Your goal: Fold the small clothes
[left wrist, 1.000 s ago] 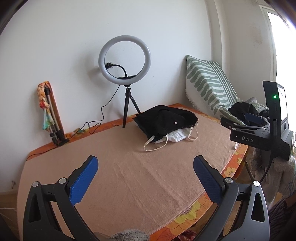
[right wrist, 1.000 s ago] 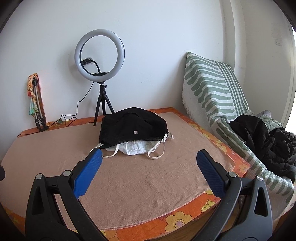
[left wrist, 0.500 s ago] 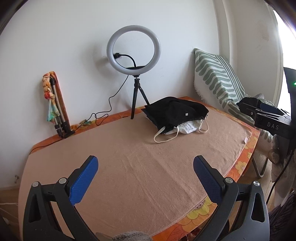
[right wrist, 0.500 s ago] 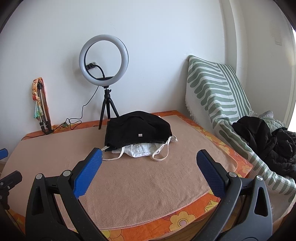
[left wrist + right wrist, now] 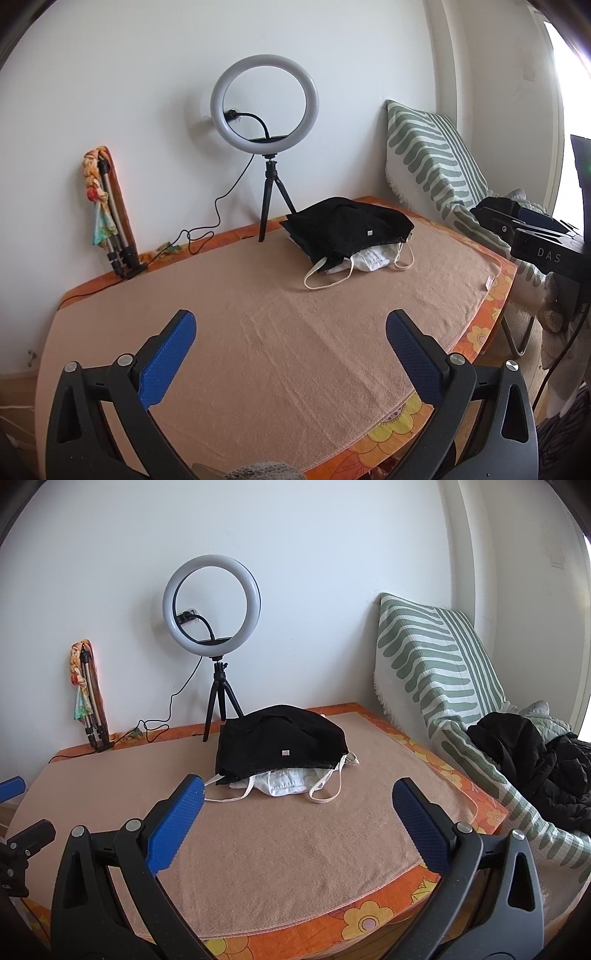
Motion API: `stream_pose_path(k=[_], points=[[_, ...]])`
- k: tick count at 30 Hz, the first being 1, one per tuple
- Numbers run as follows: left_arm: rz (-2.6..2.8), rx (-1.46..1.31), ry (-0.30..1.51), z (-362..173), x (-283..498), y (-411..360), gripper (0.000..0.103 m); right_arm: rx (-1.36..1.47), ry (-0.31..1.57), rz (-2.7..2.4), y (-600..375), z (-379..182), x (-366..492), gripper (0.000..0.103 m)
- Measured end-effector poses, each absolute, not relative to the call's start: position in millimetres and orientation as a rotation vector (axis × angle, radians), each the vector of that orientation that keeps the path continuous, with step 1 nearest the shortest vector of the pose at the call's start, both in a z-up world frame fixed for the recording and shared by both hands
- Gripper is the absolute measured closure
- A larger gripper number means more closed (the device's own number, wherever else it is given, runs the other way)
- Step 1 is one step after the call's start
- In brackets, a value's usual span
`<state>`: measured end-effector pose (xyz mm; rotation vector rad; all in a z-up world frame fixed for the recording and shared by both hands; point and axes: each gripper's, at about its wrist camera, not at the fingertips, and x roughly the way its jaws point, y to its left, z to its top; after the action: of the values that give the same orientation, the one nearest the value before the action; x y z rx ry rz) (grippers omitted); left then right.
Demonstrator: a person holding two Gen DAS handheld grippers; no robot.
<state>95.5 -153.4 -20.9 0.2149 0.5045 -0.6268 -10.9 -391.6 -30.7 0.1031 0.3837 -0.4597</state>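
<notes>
A small pile of clothes lies at the far middle of the table: a black garment (image 5: 351, 230) (image 5: 280, 744) on top of a white garment (image 5: 371, 260) (image 5: 286, 782) with loose straps. My left gripper (image 5: 290, 325) is open and empty over the near part of the tan cloth, well short of the pile. My right gripper (image 5: 295, 794) is open and empty, closer to the pile, its left blue pad (image 5: 177, 819) near a white strap. The right gripper also shows in the left wrist view (image 5: 532, 240) at the right edge.
A tan cloth (image 5: 258, 332) covers an orange flowered table (image 5: 369, 919). A ring light on a tripod (image 5: 264, 110) (image 5: 212, 605) stands behind the pile. A folded tripod (image 5: 110, 221) leans on the wall. A striped cushion (image 5: 436, 672) and a dark jacket (image 5: 535, 760) lie right.
Both grippers have shifted a little; the right one has moved closer to the pile. The left view has swung left, so the right gripper sits farther to its edge. Both stay open.
</notes>
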Motion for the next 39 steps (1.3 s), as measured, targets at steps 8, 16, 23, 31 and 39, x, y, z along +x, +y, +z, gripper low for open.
stream_pose_path(k=[8,16,23,31,39], points=[[-0.631,0.213,0.500,-20.5,94.0,-152.2,0.001,0.106,0.383,-0.459,-391.7,-29.5,-11.0,0.000],[-0.632,0.214,0.493,-18.1,91.5,-151.5,0.001,0.109,0.383,-0.458,-390.2,-28.3,-11.2,0.000],[-0.637,0.207,0.488,-14.3,89.9,-151.6,0.001,0.107,0.383,-0.459,-386.5,-26.8,-9.5,0.000],[-0.635,0.201,0.477,-12.5,90.6,-149.8,0.001,0.106,0.383,-0.457,-383.6,-26.7,-7.6,0.000],[-0.640,0.207,0.484,-14.3,90.0,-152.1,0.001,0.110,0.378,-0.461,-383.9,-25.1,-9.0,0.000]])
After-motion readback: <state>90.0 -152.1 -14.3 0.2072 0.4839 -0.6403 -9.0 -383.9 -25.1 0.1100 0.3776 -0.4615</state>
